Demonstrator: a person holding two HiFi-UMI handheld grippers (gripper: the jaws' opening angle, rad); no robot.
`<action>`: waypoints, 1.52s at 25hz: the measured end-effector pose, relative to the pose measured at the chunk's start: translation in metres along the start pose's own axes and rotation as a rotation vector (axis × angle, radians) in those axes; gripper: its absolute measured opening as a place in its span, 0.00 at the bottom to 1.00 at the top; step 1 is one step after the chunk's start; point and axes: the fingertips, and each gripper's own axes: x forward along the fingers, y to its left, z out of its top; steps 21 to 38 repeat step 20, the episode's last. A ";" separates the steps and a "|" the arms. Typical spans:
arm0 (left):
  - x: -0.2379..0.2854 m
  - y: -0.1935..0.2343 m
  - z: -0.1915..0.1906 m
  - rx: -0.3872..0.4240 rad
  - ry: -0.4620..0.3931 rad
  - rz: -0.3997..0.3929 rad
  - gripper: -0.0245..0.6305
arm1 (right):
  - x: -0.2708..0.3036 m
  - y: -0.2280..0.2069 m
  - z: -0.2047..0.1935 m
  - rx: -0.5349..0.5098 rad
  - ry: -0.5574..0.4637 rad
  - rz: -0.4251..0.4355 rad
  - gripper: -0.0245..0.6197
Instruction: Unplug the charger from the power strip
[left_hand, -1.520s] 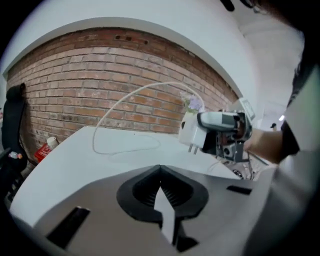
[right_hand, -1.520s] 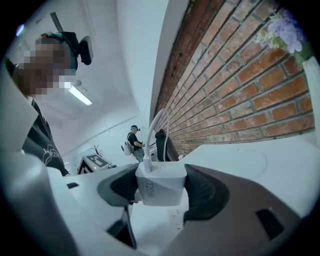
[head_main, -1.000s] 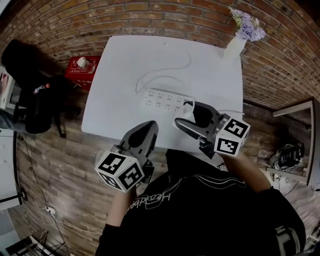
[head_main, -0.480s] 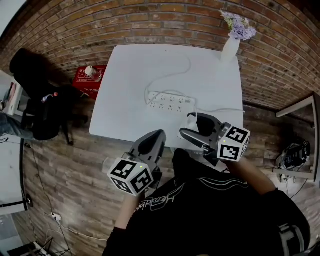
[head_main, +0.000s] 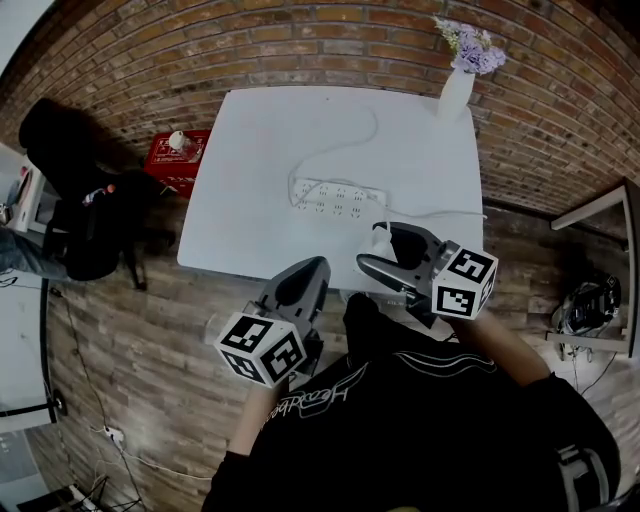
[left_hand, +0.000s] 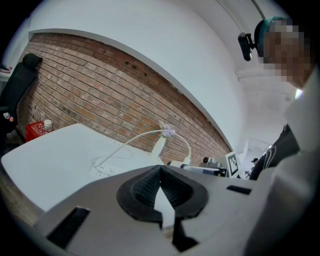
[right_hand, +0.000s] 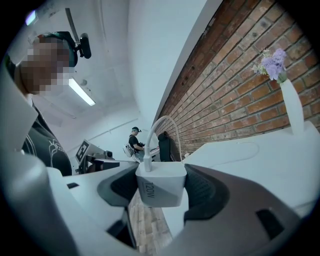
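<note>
Nearest, the left hand-held gripper (head_main: 303, 272) hangs off the near edge of the white tabletop (head_main: 260, 150), jaws together on nothing, kept out of the way. The right hand-held gripper (head_main: 378, 252) is clamped on the white cube-shaped charger (right_hand: 160, 186), held apart from the white power strip (head_main: 338, 200) beyond, its white cable (right_hand: 165, 131) trailing; the unplugging looks done.

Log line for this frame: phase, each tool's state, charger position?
phase: charger unplugged | right tool: shut on charger, held clear of power strip | left tool: shut, empty
</note>
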 end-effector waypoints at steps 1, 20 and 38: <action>0.000 0.000 -0.002 -0.001 0.003 -0.002 0.04 | -0.001 0.000 -0.001 0.000 0.001 -0.004 0.43; 0.003 -0.010 -0.003 0.011 0.005 -0.004 0.04 | -0.016 0.001 -0.001 -0.029 0.006 -0.047 0.43; 0.003 -0.010 -0.003 0.011 0.005 -0.004 0.04 | -0.016 0.001 -0.001 -0.029 0.006 -0.047 0.43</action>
